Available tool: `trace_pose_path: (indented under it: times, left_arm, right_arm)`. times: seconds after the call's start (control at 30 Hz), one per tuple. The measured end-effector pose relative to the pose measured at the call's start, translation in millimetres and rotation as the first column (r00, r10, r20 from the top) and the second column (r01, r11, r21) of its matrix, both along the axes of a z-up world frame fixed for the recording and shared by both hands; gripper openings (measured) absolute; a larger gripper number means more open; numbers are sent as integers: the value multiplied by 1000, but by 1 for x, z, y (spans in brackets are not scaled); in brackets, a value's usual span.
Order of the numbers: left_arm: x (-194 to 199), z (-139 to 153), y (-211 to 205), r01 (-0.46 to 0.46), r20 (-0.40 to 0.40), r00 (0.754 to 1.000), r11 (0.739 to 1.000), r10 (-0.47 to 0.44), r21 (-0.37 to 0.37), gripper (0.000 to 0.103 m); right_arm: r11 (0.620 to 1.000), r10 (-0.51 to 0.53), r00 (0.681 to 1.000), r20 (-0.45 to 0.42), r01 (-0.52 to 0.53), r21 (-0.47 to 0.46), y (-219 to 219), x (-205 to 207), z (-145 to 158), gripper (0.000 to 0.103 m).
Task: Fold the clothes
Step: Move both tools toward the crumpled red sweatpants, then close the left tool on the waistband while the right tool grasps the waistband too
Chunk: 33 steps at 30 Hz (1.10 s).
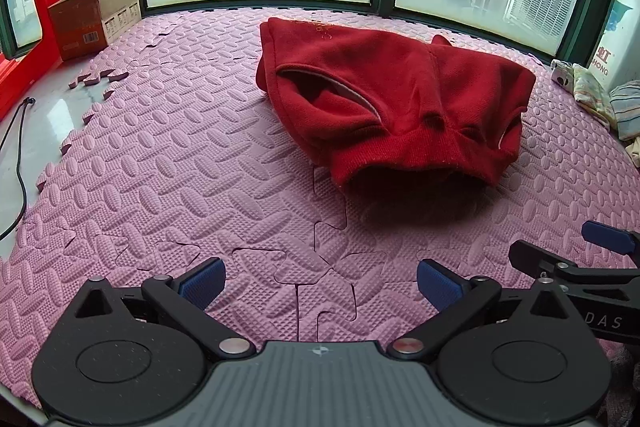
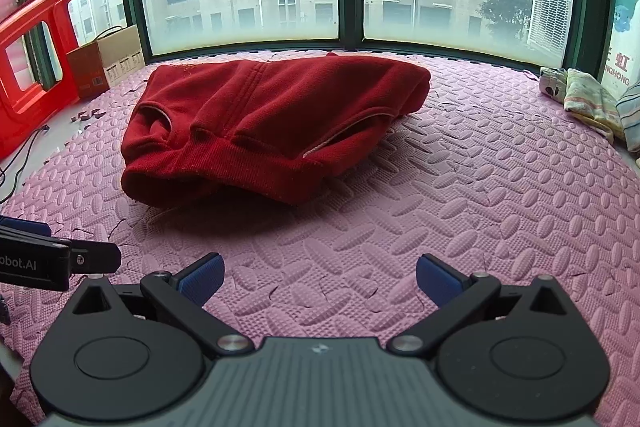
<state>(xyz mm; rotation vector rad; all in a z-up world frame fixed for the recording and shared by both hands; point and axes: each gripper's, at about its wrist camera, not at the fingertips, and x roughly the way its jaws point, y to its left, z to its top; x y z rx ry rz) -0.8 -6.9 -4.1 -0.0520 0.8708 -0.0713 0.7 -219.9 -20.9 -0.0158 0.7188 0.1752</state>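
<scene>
1. At the far left a red plastic stool (image 1: 24,7) lies tipped on its side by the window, on the bare pale floor beside the mat
2. A black cable (image 1: 18,147) runs across that bare floor, just off the mat's jagged edge
3. A brown cardboard box (image 1: 94,17) stands next to the stool, in the back left corner against the window frame
4. A few loose pink puzzle pieces (image 1: 98,79) lie near the box, at the border of the pink foam mat (image 1: 180,167), which covers most of the floor in interlocking tiles
5. The left gripper (image 1: 320,283) hovers low over the mat with its blue-padded fingers (image 1: 202,283) spread wide, holding nothing; bare mat shows between them
6. The red sweatshirt (image 1: 392,99) lies crumpled in the middle of the mat, ahead of both grippers and apart from them; its ribbed hem faces the cameras and gapes open, and a sleeve opening shows a pale lining
7. The right gripper (image 2: 320,279) is also low over the mat, just beside the left one, fingers (image 2: 438,279) set wide apart and empty
8. At the far right edge a small pile of pale patterned and striped clothes (image 2: 588,99) rests on the mat near the window
</scene>
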Motion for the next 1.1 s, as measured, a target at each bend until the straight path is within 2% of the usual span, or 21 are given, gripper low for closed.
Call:
trace_pose_path:
  times: [0.23,0.37,0.5,0.57,0.63,0.67,0.7,0.73,0.8,0.93,1.1]
  left_arm:
    - [17,5,0,14,27,1000,1000,-14,13,103]
    - [30,3,-4,44,37,998,998,-46,47,102]
    - [42,-2,-5,65,31,997,996,-67,67,89]
    - [48,-2,-4,68,41,997,996,-70,54,87]
    - [52,-2,-3,74,49,996,996,-76,41,78]
    - [54,-1,-2,78,50,996,996,-80,36,69]
    - [56,0,-2,81,50,995,996,-82,29,54]
    - [58,1,-1,87,51,995,996,-88,21,49]
    - [60,7,-1,101,66,993,995,-101,7,30]
    - [63,24,-3,130,110,986,992,-129,0,17]
    - [73,47,-4,158,163,974,987,-158,15,12]
  right_arm:
    - [1000,13,1000,7,-13,-20,2,17,2,102]
    - [1000,23,1000,-1,-23,-21,4,30,0,96]
    - [999,33,999,-10,-33,-18,7,41,-4,92]
    - [999,37,999,-10,-37,-14,9,45,-6,88]
    - [999,39,999,-7,-39,-11,11,48,-6,87]
    - [999,41,999,-7,-41,-15,13,50,-6,87]
    - [999,42,999,-7,-42,-18,14,52,-7,87]
    - [999,43,999,-5,-43,-20,15,54,-6,86]
    - [999,44,999,2,-44,-21,16,56,-5,86]
    - [999,30,998,62,-28,-35,14,59,7,86]
    - [999,-10,987,159,17,-44,6,62,30,87]
